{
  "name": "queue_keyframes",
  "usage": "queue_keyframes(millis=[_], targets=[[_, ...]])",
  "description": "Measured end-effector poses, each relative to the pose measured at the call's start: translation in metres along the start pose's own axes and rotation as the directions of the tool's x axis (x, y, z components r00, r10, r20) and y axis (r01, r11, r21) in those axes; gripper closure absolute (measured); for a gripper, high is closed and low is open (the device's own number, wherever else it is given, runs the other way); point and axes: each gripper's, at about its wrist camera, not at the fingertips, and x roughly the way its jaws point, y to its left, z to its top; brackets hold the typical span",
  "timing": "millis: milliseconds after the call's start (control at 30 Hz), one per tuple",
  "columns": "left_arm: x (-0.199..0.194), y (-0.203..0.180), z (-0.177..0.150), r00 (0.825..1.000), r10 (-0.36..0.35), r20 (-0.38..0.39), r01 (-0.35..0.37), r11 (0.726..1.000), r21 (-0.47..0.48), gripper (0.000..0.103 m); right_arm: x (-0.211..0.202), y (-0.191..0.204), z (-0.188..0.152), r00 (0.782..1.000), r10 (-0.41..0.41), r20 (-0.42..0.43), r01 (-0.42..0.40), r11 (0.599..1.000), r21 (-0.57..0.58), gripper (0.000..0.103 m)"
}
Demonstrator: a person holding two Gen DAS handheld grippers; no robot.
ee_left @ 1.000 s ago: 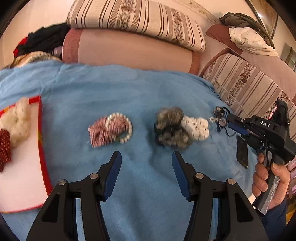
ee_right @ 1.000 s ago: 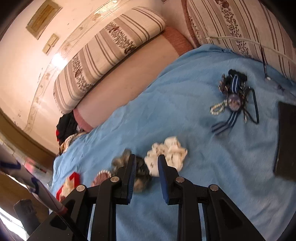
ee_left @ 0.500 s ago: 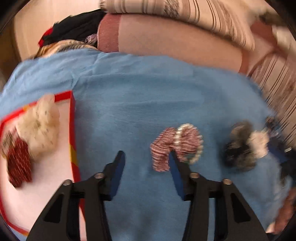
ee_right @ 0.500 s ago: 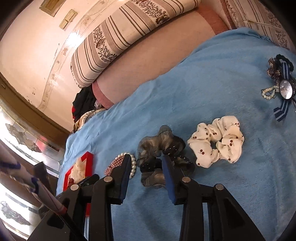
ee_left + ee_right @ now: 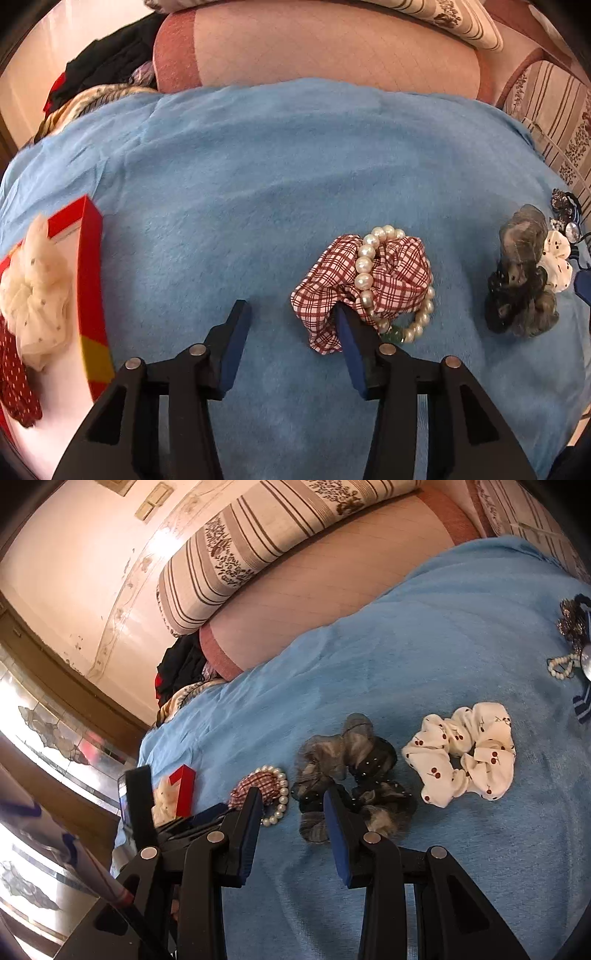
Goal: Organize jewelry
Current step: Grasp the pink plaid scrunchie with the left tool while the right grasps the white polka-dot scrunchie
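Observation:
A red plaid scrunchie [image 5: 391,277] with a pearl bracelet [image 5: 364,266] over it lies on the blue blanket [image 5: 258,166]. My left gripper [image 5: 290,314] is open; its right fingertip touches the scrunchie's near edge. A grey-black scrunchie [image 5: 351,771] and a white cherry scrunchie [image 5: 461,753] lie to the right. My right gripper [image 5: 291,797] is open, its tips at the grey scrunchie's near edge. A red-rimmed tray [image 5: 90,258] at left holds a cream scrunchie [image 5: 37,280] and a red dotted one [image 5: 14,373].
A beaded brooch with blue ribbon [image 5: 576,635] lies at the far right. Striped cushions [image 5: 280,528] and a pink bolster [image 5: 332,48] line the back. Dark clothes [image 5: 107,62] are piled at the back left.
My left gripper swung left and closed in on the plaid scrunchie. My right gripper moved left from the white scrunchie to the grey one and opened wider.

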Motion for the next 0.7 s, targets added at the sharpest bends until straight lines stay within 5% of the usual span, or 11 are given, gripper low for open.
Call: queue_keyframes(millis=[33,67,333,500,700], targets=[[0.0,-0.001,0.0,1.0,0.007,0.014,-0.007,1.0,0.004,0.07,0.0,0.001,0.0,1.0,-0.005,0.005,0.005,1.0,-0.007,0.065],[-0.001,-0.002,-0.001,1.0,0.01,0.028,-0.011,1.0,0.009,0.101,0.0,0.001,-0.001,1.0,-0.008,0.008,0.008,1.0,-0.008,0.065],[-0.057,-0.017,-0.008,0.984,-0.018,0.177,0.004,0.997,0.078,0.101,-0.004,0.0,-0.001,1.0,-0.014,0.027,0.014,1.0,-0.004,0.065],[-0.123,-0.028,-0.007,0.951,-0.056,0.304,0.015,0.991,0.135,0.101,-0.012,-0.008,0.003,0.998,-0.03,0.06,0.029,0.999,0.023,0.065],[-0.143,-0.02,-0.013,0.949,-0.079,0.306,0.048,0.993,0.107,0.101,-0.013,-0.014,0.006,0.997,-0.044,0.058,0.042,0.999,0.032,0.065]])
